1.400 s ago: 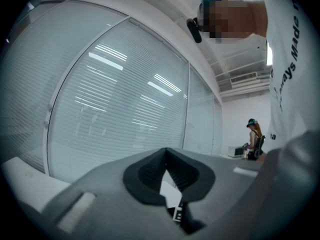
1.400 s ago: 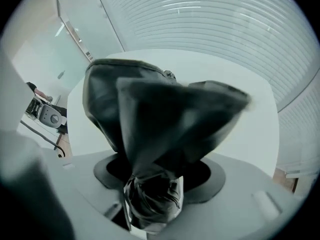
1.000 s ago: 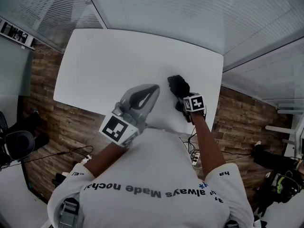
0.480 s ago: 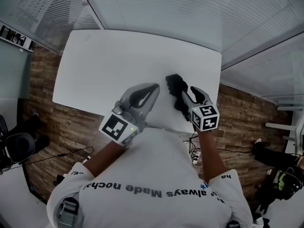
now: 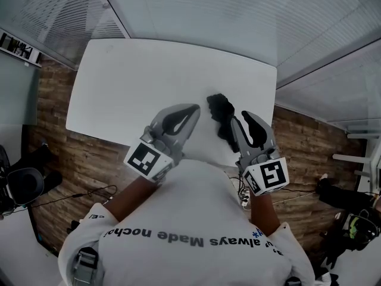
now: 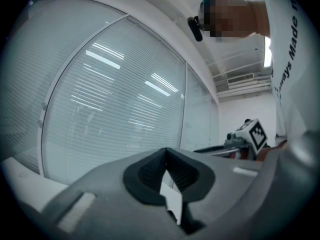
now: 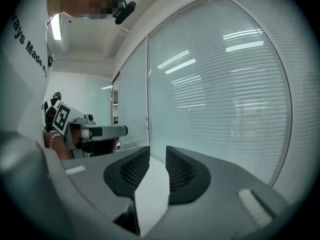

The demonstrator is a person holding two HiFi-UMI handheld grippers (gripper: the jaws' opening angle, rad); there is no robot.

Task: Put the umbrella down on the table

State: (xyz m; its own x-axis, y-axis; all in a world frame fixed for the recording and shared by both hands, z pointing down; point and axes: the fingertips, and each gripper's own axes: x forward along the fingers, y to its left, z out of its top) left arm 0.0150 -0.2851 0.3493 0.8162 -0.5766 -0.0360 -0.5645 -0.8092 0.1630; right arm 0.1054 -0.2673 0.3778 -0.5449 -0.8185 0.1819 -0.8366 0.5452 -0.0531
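Observation:
The black folded umbrella (image 5: 220, 111) lies on the white table (image 5: 131, 82) near its right front corner, with nothing holding it. My right gripper (image 5: 246, 118) hangs above the table just right of the umbrella, apart from it. Its jaws are closing, a narrow gap still shows between the pads (image 7: 134, 170), and nothing is between them. My left gripper (image 5: 190, 111) hovers level to the left of the umbrella, shut and empty, its pads (image 6: 150, 176) meeting at the tip. Each gripper sees the other: the right gripper (image 6: 252, 136) and the left gripper (image 7: 75, 126).
Glass walls with blinds (image 5: 196, 11) stand close behind the table. Wooden floor (image 5: 89, 154) runs along the front and left edges. A black chair (image 5: 21, 180) stands at the left, and cables and a power strip (image 5: 243, 194) lie under the right front corner.
My right gripper rose from the umbrella toward the camera and levelled out, and its jaws narrowed. The umbrella stayed on the table. The left gripper kept still.

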